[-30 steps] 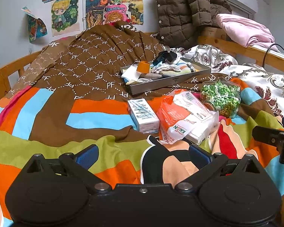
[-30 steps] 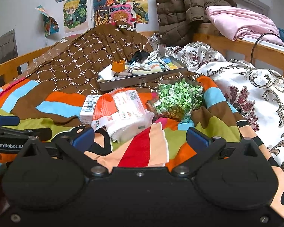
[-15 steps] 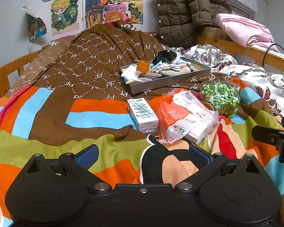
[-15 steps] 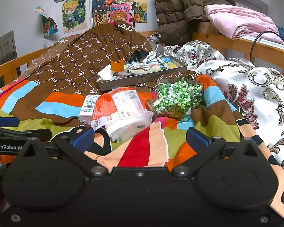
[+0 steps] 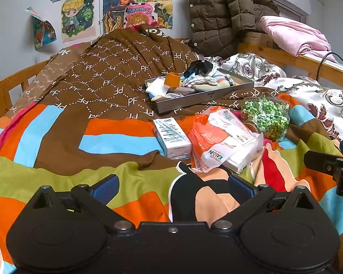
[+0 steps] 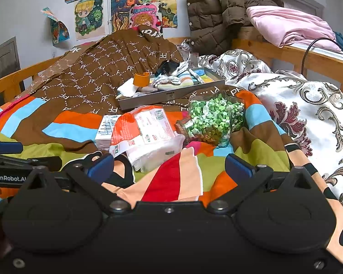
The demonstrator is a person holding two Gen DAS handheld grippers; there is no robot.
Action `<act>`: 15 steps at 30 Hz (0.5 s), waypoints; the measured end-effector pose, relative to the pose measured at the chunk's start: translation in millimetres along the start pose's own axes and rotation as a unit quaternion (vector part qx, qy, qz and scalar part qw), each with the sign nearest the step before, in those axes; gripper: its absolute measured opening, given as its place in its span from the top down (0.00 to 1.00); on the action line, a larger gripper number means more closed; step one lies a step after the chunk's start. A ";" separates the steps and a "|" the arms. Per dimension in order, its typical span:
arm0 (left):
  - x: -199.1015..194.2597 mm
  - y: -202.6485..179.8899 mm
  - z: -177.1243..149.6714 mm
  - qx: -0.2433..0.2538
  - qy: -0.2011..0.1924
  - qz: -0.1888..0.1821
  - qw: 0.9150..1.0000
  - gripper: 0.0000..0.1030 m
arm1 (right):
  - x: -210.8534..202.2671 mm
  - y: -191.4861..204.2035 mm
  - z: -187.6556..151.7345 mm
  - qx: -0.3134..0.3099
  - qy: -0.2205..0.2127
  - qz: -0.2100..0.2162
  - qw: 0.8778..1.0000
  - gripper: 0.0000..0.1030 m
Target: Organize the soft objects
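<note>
- Tissue pack, the orange-and-white soft one, lies on the bed's bright quilt just ahead of both tools, slightly right of the left tool and slightly left of the right tool.
- We hold both tools wide open and empty, low over the quilt, with their blue pads well apart.
- Beside the pack, touching its left edge, sits a small white carton; on its other side lies a jar of green paper stars. Beyond them rests a grey tray already loaded with socks and cloth.
- We judge the step in hand to be reaching for the pack, likely bound for that tray.
- To do it well, we should come in straight ahead with one tool, straddle the pack across its short width, and close gently, since the wrapper will crumple and slip.
- We should keep clear of the carton and jar, and keep the other tool back so the two do not collide.
</note>
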State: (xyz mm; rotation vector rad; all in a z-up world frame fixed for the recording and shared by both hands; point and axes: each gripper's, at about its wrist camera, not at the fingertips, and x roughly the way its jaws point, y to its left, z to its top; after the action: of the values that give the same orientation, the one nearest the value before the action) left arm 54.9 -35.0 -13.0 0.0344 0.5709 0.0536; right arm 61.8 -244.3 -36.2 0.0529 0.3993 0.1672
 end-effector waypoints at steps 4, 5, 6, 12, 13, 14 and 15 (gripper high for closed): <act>-0.1 -0.1 0.2 0.000 0.001 -0.001 1.000 0.02 | 0.0 -0.5 0.1 0.000 0.000 0.000 1.000 0.01; -0.3 -1.3 -0.8 0.000 0.001 -0.001 1.000 0.02 | 0.0 -0.5 0.1 0.000 0.000 0.000 1.000 0.01; -0.7 -2.2 -0.9 0.001 0.001 -0.001 1.000 0.02 | 0.0 -0.6 0.1 0.000 0.000 0.000 1.000 0.01; -0.3 -4.0 -3.2 0.002 0.002 -0.003 1.000 0.02 | 0.0 -0.8 0.1 0.000 0.000 0.000 1.000 0.01; -0.1 -3.2 -2.7 0.002 0.002 -0.003 1.000 0.02 | 0.0 -1.0 0.1 0.000 0.000 0.000 1.000 0.01; -0.1 -3.4 -2.7 0.002 0.002 -0.003 1.000 0.02 | -0.2 0.7 -0.3 0.000 0.000 -0.001 1.000 0.01; -0.3 -4.2 -2.9 0.002 0.002 -0.003 1.000 0.02 | -0.2 0.5 -0.2 0.000 0.000 -0.001 1.000 0.01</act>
State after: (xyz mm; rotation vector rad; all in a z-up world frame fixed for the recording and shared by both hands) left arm 53.2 -39.1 -15.5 0.0369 0.5749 0.0472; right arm 61.5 -243.8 -36.3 0.0522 0.3993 0.1661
